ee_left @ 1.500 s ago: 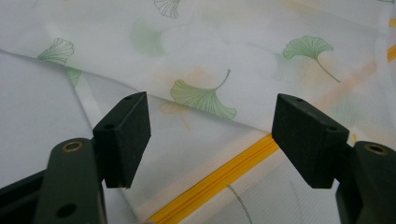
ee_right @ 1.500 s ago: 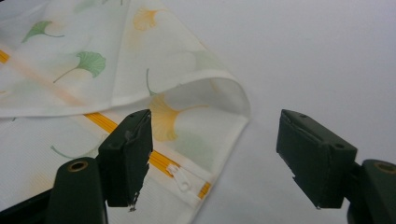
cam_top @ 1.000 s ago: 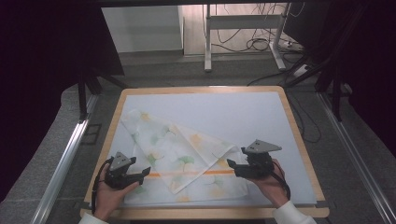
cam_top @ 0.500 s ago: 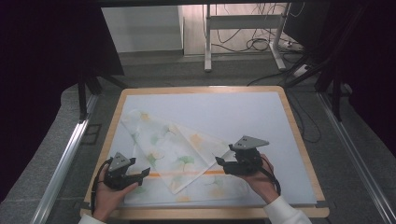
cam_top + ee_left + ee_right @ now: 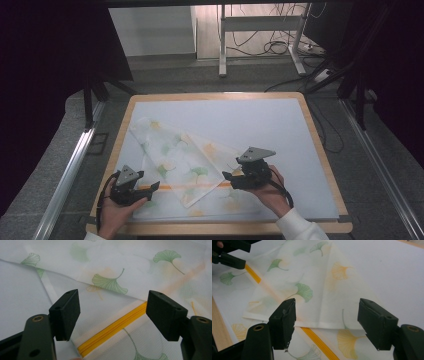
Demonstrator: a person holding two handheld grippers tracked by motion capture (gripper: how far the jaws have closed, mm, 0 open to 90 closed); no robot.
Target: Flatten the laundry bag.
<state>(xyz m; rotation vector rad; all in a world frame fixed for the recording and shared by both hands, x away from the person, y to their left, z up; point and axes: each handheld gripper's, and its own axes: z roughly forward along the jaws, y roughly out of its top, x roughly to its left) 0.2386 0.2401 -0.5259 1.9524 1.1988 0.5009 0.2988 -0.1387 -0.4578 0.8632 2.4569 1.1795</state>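
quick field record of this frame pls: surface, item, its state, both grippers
surface: pale mat on a wood-edged table
item: sheer leaf-print cloth bag with yellow zipper
state: flat, one corner folded over across the zipper
left gripper: open, above the zipper, nothing held
right gripper: open, above the folded edge, nothing held

Cloth (image 5: pixel 182 162): we see it on the table (image 5: pixel 280 125), left of centre.
Left gripper (image 5: pixel 150 188): at cloth's near-left corner.
Right gripper (image 5: pixel 227 176): over its right edge.

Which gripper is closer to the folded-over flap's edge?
Right. The right gripper hovers open right over the flap's edge; the left gripper sits off to its left, over the zipper.
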